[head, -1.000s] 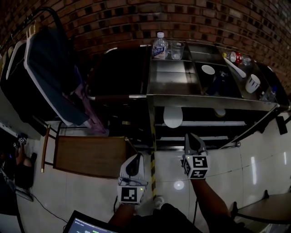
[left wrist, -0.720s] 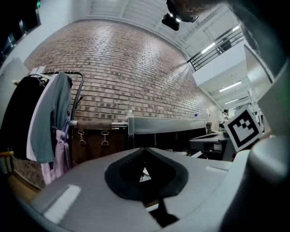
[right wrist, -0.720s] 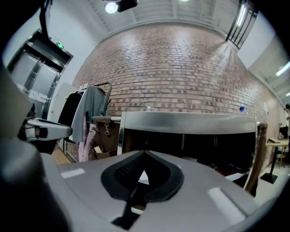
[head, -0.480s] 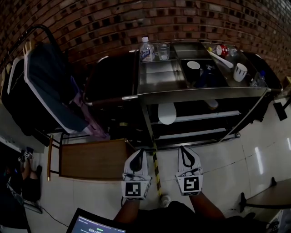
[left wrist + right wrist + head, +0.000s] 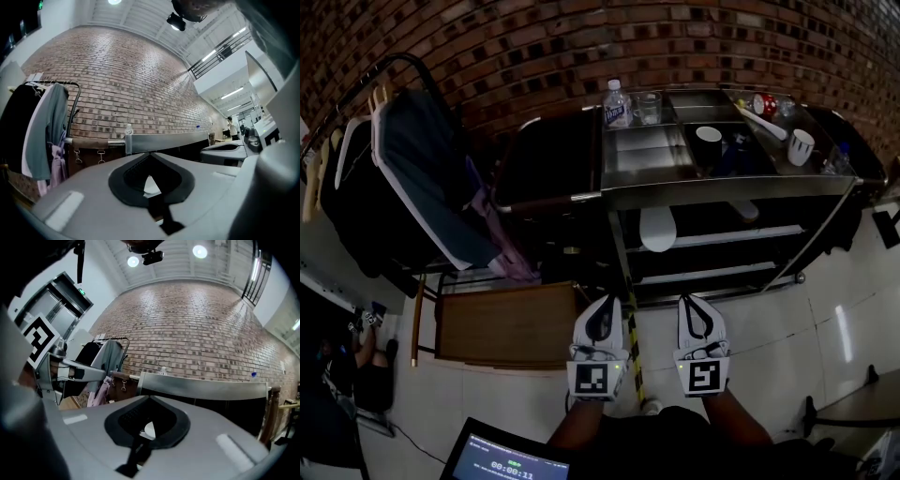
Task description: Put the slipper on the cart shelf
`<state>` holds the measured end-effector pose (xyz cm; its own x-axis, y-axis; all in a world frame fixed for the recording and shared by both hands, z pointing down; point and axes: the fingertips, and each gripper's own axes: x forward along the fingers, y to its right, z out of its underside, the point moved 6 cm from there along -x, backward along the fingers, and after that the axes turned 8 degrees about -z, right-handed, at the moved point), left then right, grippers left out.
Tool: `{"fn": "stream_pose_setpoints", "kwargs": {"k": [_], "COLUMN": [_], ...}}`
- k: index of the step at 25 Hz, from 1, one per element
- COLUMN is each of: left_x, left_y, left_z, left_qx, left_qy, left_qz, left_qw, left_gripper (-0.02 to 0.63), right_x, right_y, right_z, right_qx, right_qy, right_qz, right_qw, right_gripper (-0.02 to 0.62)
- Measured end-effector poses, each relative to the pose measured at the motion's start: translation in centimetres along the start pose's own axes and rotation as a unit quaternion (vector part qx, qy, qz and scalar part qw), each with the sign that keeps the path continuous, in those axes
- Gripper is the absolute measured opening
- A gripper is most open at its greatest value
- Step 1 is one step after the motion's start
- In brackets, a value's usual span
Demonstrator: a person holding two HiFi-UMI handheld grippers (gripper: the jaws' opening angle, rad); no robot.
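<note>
A white slipper (image 5: 657, 228) lies on the middle shelf of the steel cart (image 5: 722, 186), sticking out past the shelf's front edge. My left gripper (image 5: 605, 302) and right gripper (image 5: 692, 302) hang side by side low over the floor, well short of the cart, both pointing at it. Both are shut with nothing held. In the left gripper view the jaws meet at the tip of the left gripper (image 5: 150, 154), and the slipper (image 5: 151, 185) shows as a white patch through the gap behind them. The right gripper (image 5: 149, 398) looks the same, with the slipper (image 5: 150, 430) beyond.
A clothes rack (image 5: 412, 169) with hanging garments stands at the left, a brown wooden stool (image 5: 506, 323) in front of it. The cart top carries a water bottle (image 5: 617, 103), a glass and mugs (image 5: 801, 146). Yellow-black tape (image 5: 630, 314) runs along the floor. A screen (image 5: 508, 459) sits at the bottom.
The right gripper has drawn back from the cart and now sits level with the left one. The head view has shifted, so the cart looks further away. The slipper has stayed on the shelf.
</note>
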<state>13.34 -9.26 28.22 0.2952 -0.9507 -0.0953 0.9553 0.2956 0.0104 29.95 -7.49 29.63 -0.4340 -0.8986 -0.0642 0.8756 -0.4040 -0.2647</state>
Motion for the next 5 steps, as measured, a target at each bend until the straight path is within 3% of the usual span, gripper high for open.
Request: {"fn": "stream_pose_setpoints", "kwargs": {"k": [5], "left_x": [0.20], "left_y": [-0.60], "left_z": [-0.53], "left_qx": [0.004], "left_qy": [0.009], "left_qz": [0.001], "left_qw": [1.0000], "left_gripper": [0.015], "right_x": [0.67], "right_y": [-0.43], "right_z": [-0.45], "right_qx": [-0.001], "right_qy": [0.015], "right_qz": [0.003], "right_qw": [1.000], "right_gripper": [0.002]}}
